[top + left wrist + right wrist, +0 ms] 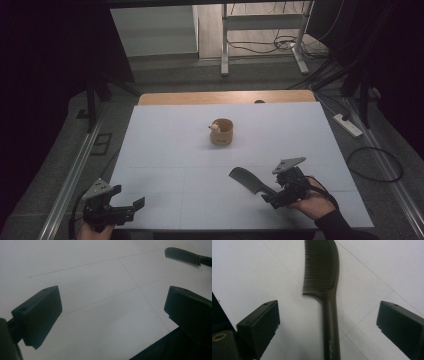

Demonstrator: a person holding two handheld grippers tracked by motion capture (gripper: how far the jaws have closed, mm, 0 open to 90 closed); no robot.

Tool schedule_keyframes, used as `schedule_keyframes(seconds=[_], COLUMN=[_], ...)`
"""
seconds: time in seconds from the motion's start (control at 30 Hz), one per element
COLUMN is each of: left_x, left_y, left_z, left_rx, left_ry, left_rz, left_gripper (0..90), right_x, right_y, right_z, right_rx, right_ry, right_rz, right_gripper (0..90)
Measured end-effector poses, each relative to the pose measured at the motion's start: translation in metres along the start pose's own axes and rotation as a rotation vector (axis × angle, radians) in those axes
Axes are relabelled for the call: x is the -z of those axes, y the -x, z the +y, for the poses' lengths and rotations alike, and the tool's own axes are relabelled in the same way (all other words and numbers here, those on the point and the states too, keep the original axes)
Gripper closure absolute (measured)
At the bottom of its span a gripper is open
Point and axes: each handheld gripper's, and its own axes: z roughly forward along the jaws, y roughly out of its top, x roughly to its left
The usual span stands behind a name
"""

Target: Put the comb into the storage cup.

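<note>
A dark comb (248, 180) lies flat on the white tabletop (165, 145), right of the middle near the front, teeth end pointing up and left. My right gripper (267, 196) sits at its handle end, open. In the right gripper view the comb's handle (330, 322) runs between the two wide-apart jaws of the right gripper (328, 322), and neither pad touches it. My left gripper (132, 207) rests low at the front left corner, open, nothing between its fingers. From the left gripper (112, 310) the comb (183, 255) is seen far off at the top right.
A small round wooden cup (221, 132) with a pale little figure at its rim stands at the table's centre. A wooden strip edges the far side. Beyond it stands a metal frame (225, 45) amid floor cables; a power strip (348, 125) lies right of the table.
</note>
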Motion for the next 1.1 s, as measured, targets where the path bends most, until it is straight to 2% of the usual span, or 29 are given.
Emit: schedule_keyframes(seconds=[0.13,0.27,0.67,0.73,1.1], left_x=[0.000,0.001,0.001,0.001,0.001], left_y=[0.000,0.000,0.000,0.000,0.000], left_z=[0.000,-0.001,-0.001,-0.001,-0.001], left_rx=[0.002,0.006,0.005,0.005,0.004], left_ry=[0.001,0.002,0.003,0.002,0.000], left_rz=[0.001,0.002,0.004,0.003,0.003], left_gripper=[2.1,2.1,2.1,2.1,2.1], right_x=[0.005,0.008,0.022,0.022,0.005], right_y=[0.005,0.010,0.021,0.022,0.019], right_z=[-0.007,-0.015,-0.029,-0.030,-0.027], right_rx=[-0.021,-0.034,-0.084,-0.096,-0.091], right_ry=[0.009,0.001,0.022,0.017,-0.036], right_rz=[0.002,-0.011,-0.048,-0.050,-0.054], right_gripper=[0.0,0.0,0.0,0.0,0.0])
